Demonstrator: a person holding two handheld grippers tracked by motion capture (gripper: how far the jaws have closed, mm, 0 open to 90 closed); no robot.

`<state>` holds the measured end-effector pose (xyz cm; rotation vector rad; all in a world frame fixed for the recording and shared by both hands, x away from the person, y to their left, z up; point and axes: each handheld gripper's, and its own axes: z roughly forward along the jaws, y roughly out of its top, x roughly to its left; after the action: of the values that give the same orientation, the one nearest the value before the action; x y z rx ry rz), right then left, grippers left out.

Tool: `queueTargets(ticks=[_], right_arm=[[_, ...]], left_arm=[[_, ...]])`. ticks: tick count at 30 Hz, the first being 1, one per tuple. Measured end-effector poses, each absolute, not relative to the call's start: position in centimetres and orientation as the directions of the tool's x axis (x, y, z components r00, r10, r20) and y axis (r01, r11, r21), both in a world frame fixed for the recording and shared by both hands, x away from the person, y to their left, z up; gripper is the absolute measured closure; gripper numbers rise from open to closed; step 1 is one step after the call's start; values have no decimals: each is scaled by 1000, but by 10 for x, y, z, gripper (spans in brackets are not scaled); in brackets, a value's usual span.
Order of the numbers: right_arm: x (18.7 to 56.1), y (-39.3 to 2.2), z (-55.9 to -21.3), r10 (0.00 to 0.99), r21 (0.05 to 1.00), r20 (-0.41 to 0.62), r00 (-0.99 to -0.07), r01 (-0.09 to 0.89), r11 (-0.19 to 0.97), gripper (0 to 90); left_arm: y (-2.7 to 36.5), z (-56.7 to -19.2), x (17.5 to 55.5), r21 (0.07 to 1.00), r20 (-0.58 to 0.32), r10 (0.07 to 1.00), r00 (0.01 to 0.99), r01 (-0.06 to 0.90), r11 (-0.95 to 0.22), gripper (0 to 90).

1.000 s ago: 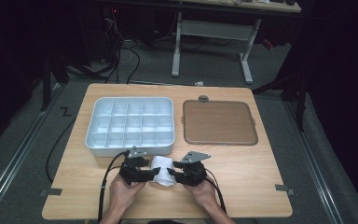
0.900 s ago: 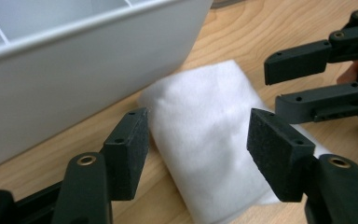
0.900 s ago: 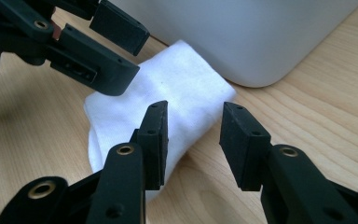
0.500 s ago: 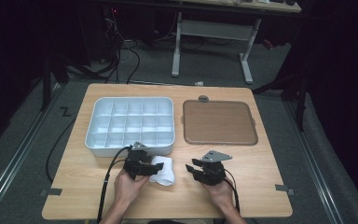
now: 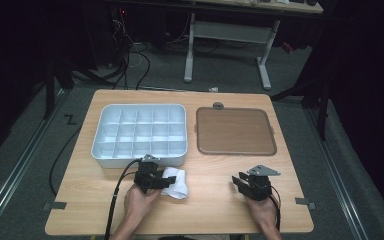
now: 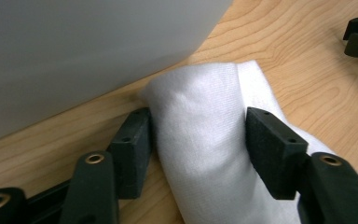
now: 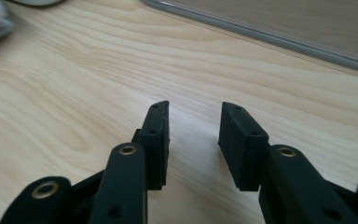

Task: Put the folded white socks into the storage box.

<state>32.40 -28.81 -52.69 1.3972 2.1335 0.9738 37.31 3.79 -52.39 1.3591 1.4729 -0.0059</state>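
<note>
- One white cloth (image 5: 175, 182), a folded, sock-like knit piece, lies on the wooden table (image 5: 215, 210) just in front of the tray's near wall, toward the person's left.
- One left gripper (image 6: 198, 140) straddles the cloth: in the left gripper view both black pads (image 6: 137, 140) lie against the fabric's sides, and the cloth bulges up between them. The jaws have just been closing on it, pinching the cloth.
- One right gripper (image 5: 241, 184) sits well apart from the cloth, over bare table near the front right. In the right gripper view its two jaws stand spread with only wood grain between them; nothing is held.
- Two hands: the left hand (image 5: 139, 204) and the right hand (image 5: 264, 212) come in from the bottom edge, each gripping its tool.
- One white compartment tray (image 5: 140, 134) sits on the table's left half. Its grid reads as five columns by three rows, fifteen cells, all bare.
- One brown flat tray (image 5: 234, 131) with rounded corners lies beside it on the right, not touching it.
- One small grey round piece (image 5: 218, 105) rests just behind the brown tray.
</note>
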Motion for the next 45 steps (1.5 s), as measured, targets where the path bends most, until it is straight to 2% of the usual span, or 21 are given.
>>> queueTargets(ticks=[7,14,19,29,45], right_arm=[[322,-303,-531,932,741,19,-363,630,230,596],[321,-297,-531,926,735,-19,-377,623,269,495],[321,-296,-531,926,734,-20,-378,623,270,479],[321,-296,-531,926,734,-20,-377,623,269,479],[321,-296,-531,927,734,-20,-375,624,268,478]], left_arm=[[36,-522,369,624,-663,705,253,707,333,547],[37,-519,369,615,-669,698,254,717,328,625],[35,-516,368,627,-655,709,259,710,320,678],[34,-512,364,650,-633,716,295,705,285,702],[37,-503,357,643,-649,694,312,712,281,710]])
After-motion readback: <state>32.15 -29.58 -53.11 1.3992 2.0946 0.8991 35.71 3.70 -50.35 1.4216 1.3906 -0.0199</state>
